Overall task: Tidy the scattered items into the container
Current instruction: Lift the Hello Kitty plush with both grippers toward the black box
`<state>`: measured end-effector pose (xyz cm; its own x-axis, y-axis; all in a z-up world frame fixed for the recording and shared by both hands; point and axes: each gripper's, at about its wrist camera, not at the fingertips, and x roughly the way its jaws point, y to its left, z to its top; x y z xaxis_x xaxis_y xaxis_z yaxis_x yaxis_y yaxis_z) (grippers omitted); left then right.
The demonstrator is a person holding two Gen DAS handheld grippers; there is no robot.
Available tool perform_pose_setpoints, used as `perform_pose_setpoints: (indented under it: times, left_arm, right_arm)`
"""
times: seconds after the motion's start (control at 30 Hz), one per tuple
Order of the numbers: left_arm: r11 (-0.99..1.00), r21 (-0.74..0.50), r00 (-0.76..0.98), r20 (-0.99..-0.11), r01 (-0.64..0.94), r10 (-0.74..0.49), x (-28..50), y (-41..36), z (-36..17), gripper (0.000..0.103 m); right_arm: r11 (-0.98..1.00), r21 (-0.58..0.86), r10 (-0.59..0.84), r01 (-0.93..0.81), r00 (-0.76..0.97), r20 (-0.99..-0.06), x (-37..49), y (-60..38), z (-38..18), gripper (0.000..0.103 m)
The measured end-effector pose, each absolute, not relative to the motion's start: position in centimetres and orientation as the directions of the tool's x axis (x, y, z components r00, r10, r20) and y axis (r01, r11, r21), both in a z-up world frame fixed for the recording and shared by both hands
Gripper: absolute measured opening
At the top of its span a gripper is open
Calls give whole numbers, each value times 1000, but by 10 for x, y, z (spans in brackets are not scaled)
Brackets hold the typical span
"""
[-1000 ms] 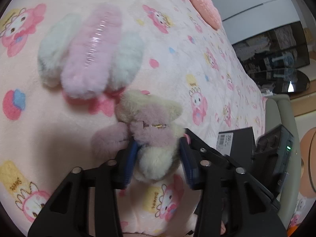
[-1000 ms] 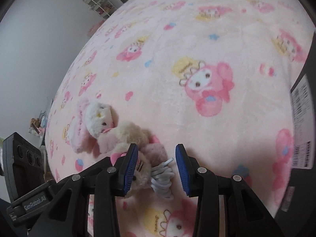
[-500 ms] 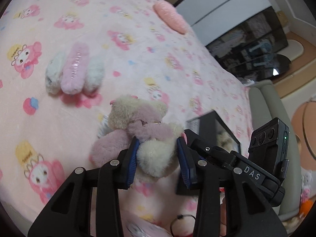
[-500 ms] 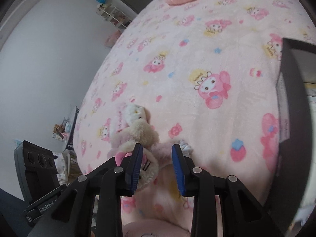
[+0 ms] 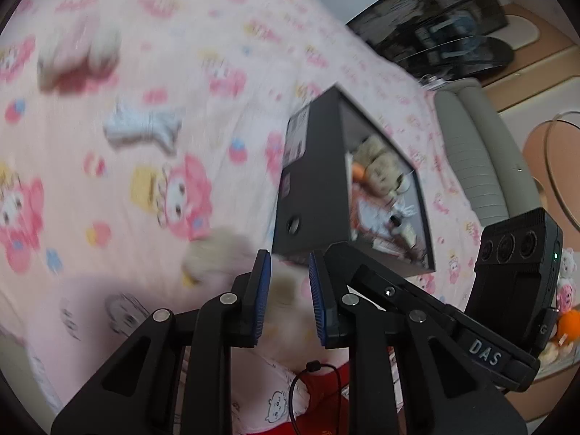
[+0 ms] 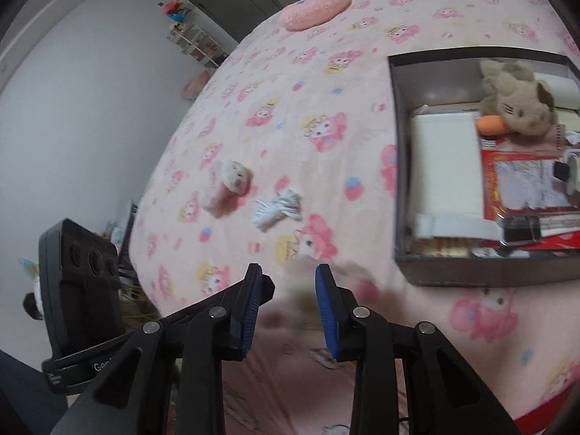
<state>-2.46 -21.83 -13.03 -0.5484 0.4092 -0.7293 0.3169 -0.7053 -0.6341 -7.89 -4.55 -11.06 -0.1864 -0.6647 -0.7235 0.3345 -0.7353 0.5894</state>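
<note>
My left gripper (image 5: 286, 297) is shut on a cream and pink fluffy hair clip (image 5: 217, 253), blurred by motion, lifted above the bed. The dark box (image 5: 311, 188) with several items inside sits just right of it; it also shows in the right wrist view (image 6: 398, 159). My right gripper (image 6: 288, 308) is open and holds nothing; the blurred clip (image 6: 348, 286) passes just past its fingertips. A white coiled cable (image 5: 145, 128) (image 6: 277, 208) and a pink and white fluffy clip (image 5: 78, 50) (image 6: 226, 186) lie on the pink blanket.
A pink oval pillow (image 6: 313, 11) lies at the far end of the bed. A grey sofa arm (image 5: 471, 152) and round table stand beyond the bed's right edge. The box holds a tan plush cat (image 6: 514, 105), a white box and red packets.
Both grippers have risen and pulled back from the bed. The left carried the fluffy clip right, towards the box. The white cable underneath is now uncovered.
</note>
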Motion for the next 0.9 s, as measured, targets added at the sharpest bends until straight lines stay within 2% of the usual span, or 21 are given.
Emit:
perform_pose_setpoints:
  times: [0.23, 0.3, 0.43, 0.67, 0.8, 0.9]
  left_arm:
    - [-724, -592, -513, -770, 354, 378, -20, -208, -146, 20]
    - [-730, -580, -498, -782, 362, 374, -19, -205, -148, 23]
    - [-758, -571, -459, -791, 315, 405, -27, -185, -155, 29]
    - [-790, -532, -328, -837, 305, 438, -42, -146, -188, 30]
    - [-812, -527, -286, -842, 252, 458, -39, -124, -194, 37]
    - [-829, -509, -263, -853, 230, 451, -35, -113, -195, 37]
  right_arm:
    - [-756, 592, -645, 279, -171, -744, -78, -21, -137, 28]
    - [-760, 587, -640, 279, -169, -749, -78, -16, -141, 28]
    - [-786, 569, -613, 241, -184, -769, -75, 5, -153, 28]
    - [-831, 535, -556, 155, -190, -809, -61, 50, -166, 28]
    - [-851, 515, -525, 103, -175, -833, -42, 79, -177, 29]
    - [-854, 519, -519, 48, -168, -838, -36, 97, -183, 29]
